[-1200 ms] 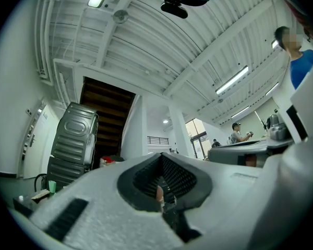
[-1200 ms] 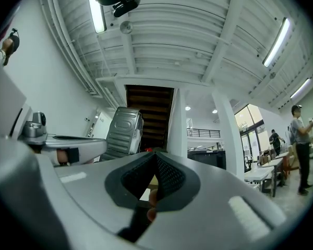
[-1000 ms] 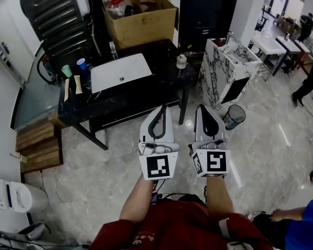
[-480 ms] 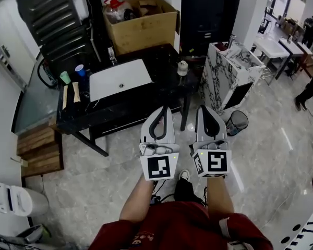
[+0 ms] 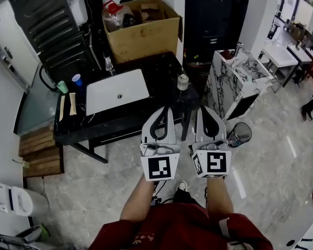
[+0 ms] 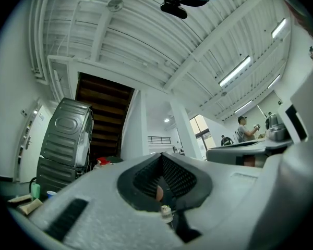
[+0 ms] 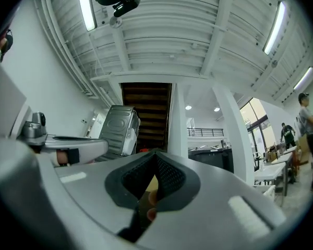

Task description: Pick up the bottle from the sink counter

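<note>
The left hand-held gripper [image 5: 165, 110] and right hand-held gripper [image 5: 202, 109] are both closed and empty, short of the black desk [image 5: 115, 121]. The small bottle [image 5: 183, 82] stands upright to the right of the white sink [image 5: 117, 91]. This looks like the approach step. Next, one gripper needs to open and reach around the bottle.

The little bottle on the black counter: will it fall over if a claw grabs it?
Probably not easily: the little bottle looks short and squat, standing upright on the counter. It looks small, so it is likely light. It stands near the counter's edge, so a clumsy push might knock it off.
</note>
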Motion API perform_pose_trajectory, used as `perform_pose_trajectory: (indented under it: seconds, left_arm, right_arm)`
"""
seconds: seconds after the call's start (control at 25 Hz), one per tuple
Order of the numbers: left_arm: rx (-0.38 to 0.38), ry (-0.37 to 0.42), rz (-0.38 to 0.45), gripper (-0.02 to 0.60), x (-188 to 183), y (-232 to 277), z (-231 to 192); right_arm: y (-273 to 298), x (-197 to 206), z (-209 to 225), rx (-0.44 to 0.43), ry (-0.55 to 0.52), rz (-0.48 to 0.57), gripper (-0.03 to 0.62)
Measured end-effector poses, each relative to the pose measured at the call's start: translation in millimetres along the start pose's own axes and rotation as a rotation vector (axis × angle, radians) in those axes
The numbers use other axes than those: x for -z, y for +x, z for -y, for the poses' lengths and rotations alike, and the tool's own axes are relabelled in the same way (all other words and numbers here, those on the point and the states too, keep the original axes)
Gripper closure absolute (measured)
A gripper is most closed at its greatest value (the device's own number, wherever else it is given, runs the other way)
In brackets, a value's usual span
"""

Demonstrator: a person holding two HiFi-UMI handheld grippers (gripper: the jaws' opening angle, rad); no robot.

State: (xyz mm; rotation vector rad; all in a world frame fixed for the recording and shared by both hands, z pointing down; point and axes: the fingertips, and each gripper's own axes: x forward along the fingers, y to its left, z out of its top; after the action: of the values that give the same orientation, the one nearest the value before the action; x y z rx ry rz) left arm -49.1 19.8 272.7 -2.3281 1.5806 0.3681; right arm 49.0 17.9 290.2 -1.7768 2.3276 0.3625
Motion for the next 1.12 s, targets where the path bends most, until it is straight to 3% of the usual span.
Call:
perform_pose_trajectory:
  seconds: [0.6, 1.12]
  left_arm:
    - [-0.027, 0.031, -0.003, 0.581, 37.4, 134.8, 31.1]
    - [-0.029, 0.011, -0.009, 0.581, 73.7, 193.3, 8.7]
  right_arm:
    - [94.6, 28.8, 107.7, -0.029, 0.038, 0.018, 0.591]
    - [156.6, 57.2, 128.8, -0.027, 0.039, 0.013, 0.591]
